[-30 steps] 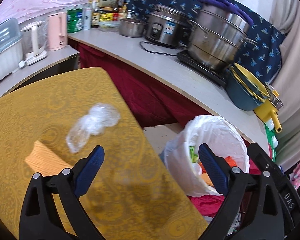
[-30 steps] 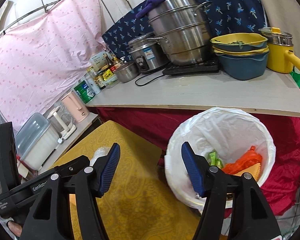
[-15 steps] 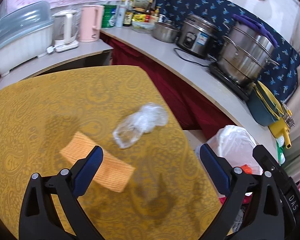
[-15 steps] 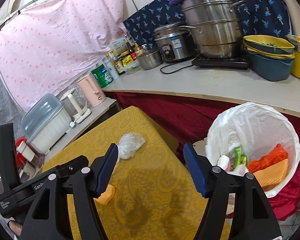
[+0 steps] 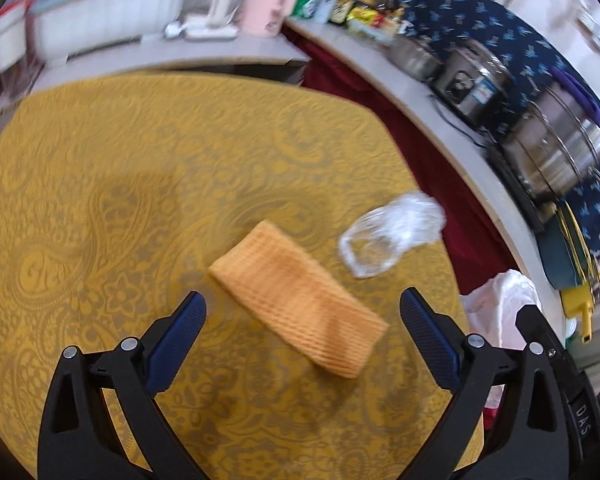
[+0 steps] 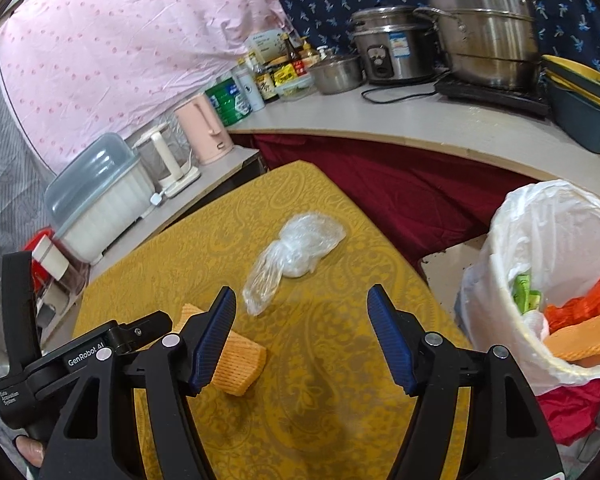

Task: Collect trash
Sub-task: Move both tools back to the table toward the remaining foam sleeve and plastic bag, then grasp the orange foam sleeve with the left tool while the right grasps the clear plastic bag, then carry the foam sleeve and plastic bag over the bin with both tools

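Observation:
An orange cloth [image 5: 298, 296] lies flat on the yellow patterned table [image 5: 100, 200], with a crumpled clear plastic bag [image 5: 392, 236] to its right near the table edge. My left gripper [image 5: 302, 320] hovers open just over the cloth's near end, nothing between its fingers. In the right wrist view the plastic bag [image 6: 294, 256] lies ahead of my right gripper [image 6: 302, 334], which is open and empty above the table. The cloth [image 6: 240, 360] shows partly behind its left finger. A white-lined trash bin [image 6: 548, 280] holding several pieces of trash stands off the table's right side.
A counter [image 6: 400, 120] curves behind the table with a rice cooker [image 6: 392, 46], steel pots [image 6: 488, 20], stacked bowls [image 6: 584, 96], bottles and a pink kettle [image 6: 206, 128]. A lidded white container [image 6: 100, 196] stands at left. Red cloth hangs below the counter.
Both grippers swung left from over the bin to over the table and dropped lower. The orange cloth came into view between the left fingers; the bin slid to the right edge.

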`<state>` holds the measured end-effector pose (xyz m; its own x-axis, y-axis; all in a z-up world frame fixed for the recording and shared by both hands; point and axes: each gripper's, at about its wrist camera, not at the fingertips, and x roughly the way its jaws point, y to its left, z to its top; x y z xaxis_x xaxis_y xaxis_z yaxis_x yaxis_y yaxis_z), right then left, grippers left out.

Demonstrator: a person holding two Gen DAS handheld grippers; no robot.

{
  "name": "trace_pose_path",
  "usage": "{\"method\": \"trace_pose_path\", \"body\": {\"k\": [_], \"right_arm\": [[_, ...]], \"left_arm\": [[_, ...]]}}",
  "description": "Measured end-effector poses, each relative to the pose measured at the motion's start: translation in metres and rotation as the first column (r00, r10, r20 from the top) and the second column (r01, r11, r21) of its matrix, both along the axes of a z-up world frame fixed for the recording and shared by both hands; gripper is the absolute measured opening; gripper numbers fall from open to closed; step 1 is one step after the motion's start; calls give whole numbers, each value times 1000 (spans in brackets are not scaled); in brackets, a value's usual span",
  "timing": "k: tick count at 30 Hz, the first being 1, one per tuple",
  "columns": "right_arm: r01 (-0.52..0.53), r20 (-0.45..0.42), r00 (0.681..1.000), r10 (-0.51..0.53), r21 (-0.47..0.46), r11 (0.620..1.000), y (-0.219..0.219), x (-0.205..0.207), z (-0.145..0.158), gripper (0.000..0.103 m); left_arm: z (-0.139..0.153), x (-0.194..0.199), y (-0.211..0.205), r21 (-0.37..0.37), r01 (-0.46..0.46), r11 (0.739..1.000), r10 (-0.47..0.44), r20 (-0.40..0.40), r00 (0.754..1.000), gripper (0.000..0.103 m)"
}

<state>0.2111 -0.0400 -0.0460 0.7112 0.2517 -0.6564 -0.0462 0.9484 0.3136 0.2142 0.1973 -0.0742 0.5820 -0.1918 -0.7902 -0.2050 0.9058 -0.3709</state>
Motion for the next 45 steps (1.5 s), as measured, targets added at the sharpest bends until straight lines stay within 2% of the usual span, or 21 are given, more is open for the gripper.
{"method": "trace_pose_path", "body": {"k": [6, 10, 17, 20, 23, 25, 26, 27, 28, 31, 33, 36, 45], "right_arm": [[-26, -49, 998, 26, -11, 1000, 17, 27, -28, 66], [-33, -82, 996, 33, 0, 999, 22, 54, -44, 66], [-33, -108, 994, 34, 17, 999, 29, 99, -64, 66], [-38, -132, 990, 41, 28, 999, 34, 117, -76, 66], [-45, -144, 988, 48, 22, 999, 41, 129, -86, 66], [-47, -147, 988, 50, 22, 999, 43, 132, -91, 66], [-49, -133, 990, 50, 11, 999, 46, 133, -91, 66], [-56, -129, 990, 56, 2, 998, 48, 134, -92, 64], [-60, -125, 990, 59, -3, 998, 49, 135, -92, 56], [-62, -129, 990, 62, 2, 998, 49, 135, -93, 38], [-62, -138, 988, 63, 13, 998, 46, 132, -93, 31], [-54, -135, 989, 56, 19, 998, 41, 121, -90, 28], [-11, -87, 996, 15, 47, 999, 13, 62, -55, 27]], "left_arm": [[-36, 13, 17, -60, -35, 998, 31, -75, 997, 93], [-49, 25, 18, -79, -41, 996, 33, -99, 995, 93], [-49, 42, 7, -35, -8, 999, 6, -55, 998, 92], [-49, 47, 1, -1, 10, 1000, -10, -33, 999, 88], [-48, 51, -4, 33, 37, 999, -36, -16, 999, 72], [-48, 52, -5, 37, 52, 998, -52, -14, 999, 58], [-48, 51, -5, 30, 60, 998, -60, -13, 998, 55], [-48, 51, -5, 23, 65, 998, -65, -14, 998, 43], [-49, 51, -4, 7, 75, 997, -75, -21, 997, 30], [-50, 50, -4, -29, 85, 996, -86, -29, 996, 20], [-51, 46, -4, -38, 88, 995, -89, -30, 996, 16], [-50, 38, -4, -46, 91, 995, -92, -31, 995, 12], [-16, -2, -20, -16, 128, 992, -128, 8, 992, 10]]}}
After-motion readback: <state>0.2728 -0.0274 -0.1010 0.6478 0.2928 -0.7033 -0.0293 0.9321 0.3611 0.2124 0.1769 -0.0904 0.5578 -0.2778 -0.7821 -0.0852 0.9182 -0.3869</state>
